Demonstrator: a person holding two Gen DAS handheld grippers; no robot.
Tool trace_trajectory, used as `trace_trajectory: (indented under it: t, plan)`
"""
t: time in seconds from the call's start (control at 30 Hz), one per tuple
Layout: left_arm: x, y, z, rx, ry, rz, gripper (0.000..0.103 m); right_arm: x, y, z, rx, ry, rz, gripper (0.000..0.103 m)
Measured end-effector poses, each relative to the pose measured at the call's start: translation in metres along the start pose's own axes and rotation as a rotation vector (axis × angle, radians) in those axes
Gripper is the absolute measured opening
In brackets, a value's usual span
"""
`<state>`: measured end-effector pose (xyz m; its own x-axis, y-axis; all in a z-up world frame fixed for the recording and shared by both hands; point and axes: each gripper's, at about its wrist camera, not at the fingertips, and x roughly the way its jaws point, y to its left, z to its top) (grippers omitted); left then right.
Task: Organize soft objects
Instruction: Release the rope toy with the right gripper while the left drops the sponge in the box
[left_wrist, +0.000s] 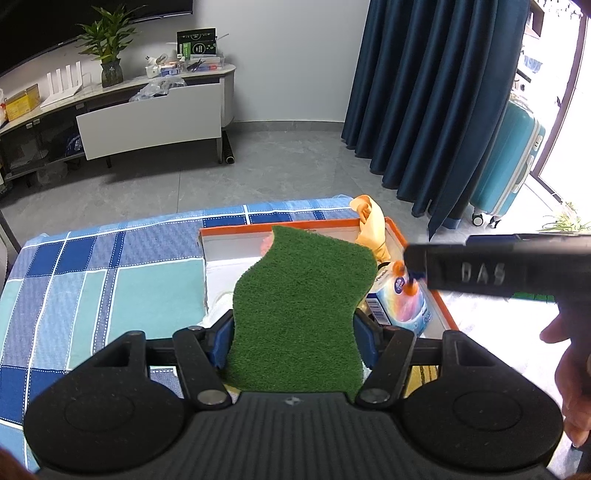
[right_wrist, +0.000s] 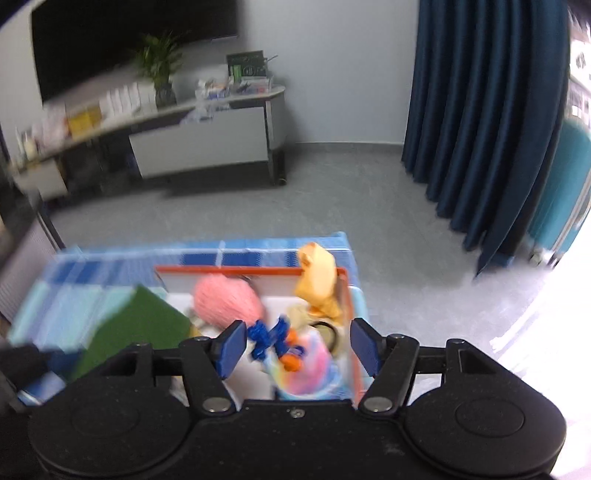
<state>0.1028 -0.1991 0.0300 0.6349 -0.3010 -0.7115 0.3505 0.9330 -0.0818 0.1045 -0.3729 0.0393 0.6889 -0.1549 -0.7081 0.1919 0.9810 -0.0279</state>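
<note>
My left gripper is shut on a green scouring sponge and holds it upright over the near side of an orange-rimmed white box. The sponge also shows at the left in the right wrist view. My right gripper is open and empty, above the box. In the box lie a pink fluffy ball, an orange rubber glove draped over the far right corner, a rainbow-coloured pack and a blue and orange toy. The right gripper body crosses the left wrist view.
The box stands on a blue checked cloth covering a table. Beyond is grey floor, a white TV bench with a plant, dark blue curtains and a teal suitcase.
</note>
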Motion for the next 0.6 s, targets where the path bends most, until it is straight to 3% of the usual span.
trace_trajectory:
  t: [0.07, 0.3, 0.33, 0.4, 0.6]
  plan:
    - [0.0, 0.0, 0.0, 0.0, 0.0, -0.004, 0.065, 0.0, -0.001, -0.004, -0.01, 0.033, 0.024, 0.076]
    - [0.005, -0.006, 0.0, 0.04, 0.023, -0.06, 0.068, -0.012, -0.018, -0.02, 0.024, 0.022, 0.047, 0.078]
    - [0.005, -0.006, 0.0, 0.042, 0.018, -0.082, 0.079, -0.014, -0.021, -0.021, 0.036, 0.021, 0.049, 0.078]
    - [0.004, -0.009, -0.001, 0.044, 0.014, -0.123, 0.092, -0.016, -0.028, -0.021, 0.066, 0.019, 0.065, 0.078]
    - [-0.005, -0.027, -0.014, 0.138, -0.016, -0.205, 0.092, -0.021, -0.025, -0.019, 0.079, 0.009, 0.085, 0.078]
